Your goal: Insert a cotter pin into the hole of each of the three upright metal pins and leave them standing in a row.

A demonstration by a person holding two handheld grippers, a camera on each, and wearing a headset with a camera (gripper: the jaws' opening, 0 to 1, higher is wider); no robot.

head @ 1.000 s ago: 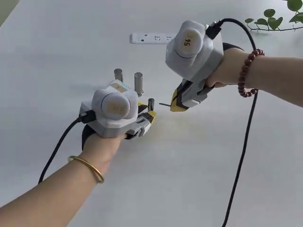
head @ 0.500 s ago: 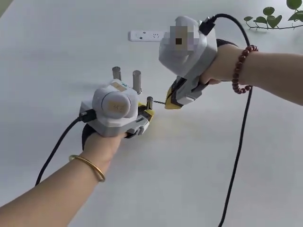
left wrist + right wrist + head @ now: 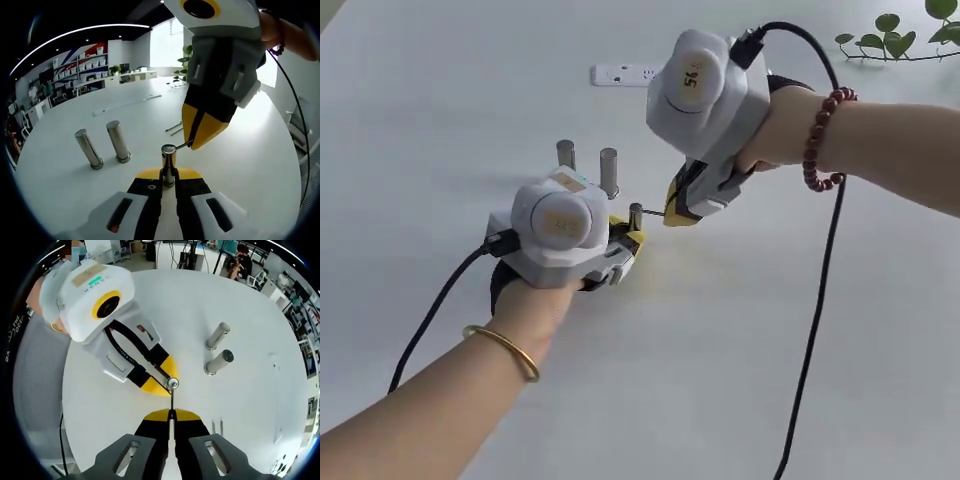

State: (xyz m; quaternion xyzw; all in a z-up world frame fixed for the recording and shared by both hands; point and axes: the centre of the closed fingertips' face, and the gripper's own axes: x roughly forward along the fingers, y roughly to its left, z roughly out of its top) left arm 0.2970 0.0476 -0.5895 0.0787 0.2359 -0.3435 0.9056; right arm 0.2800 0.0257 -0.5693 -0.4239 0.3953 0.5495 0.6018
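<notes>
On the white table [image 3: 740, 380], the left gripper [image 3: 169, 182] is clamped shut on the metal pin [image 3: 168, 161], and the right gripper [image 3: 171, 417], jaws closed on the cotter pin [image 3: 171, 401], holds its tip at that pin's head. A tip off the hole could bend or slip in the jaws, and a sideways shove might topple the pin.

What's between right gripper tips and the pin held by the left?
The cotter pin, spanning right gripper to metal pin; right gripper view.
</notes>
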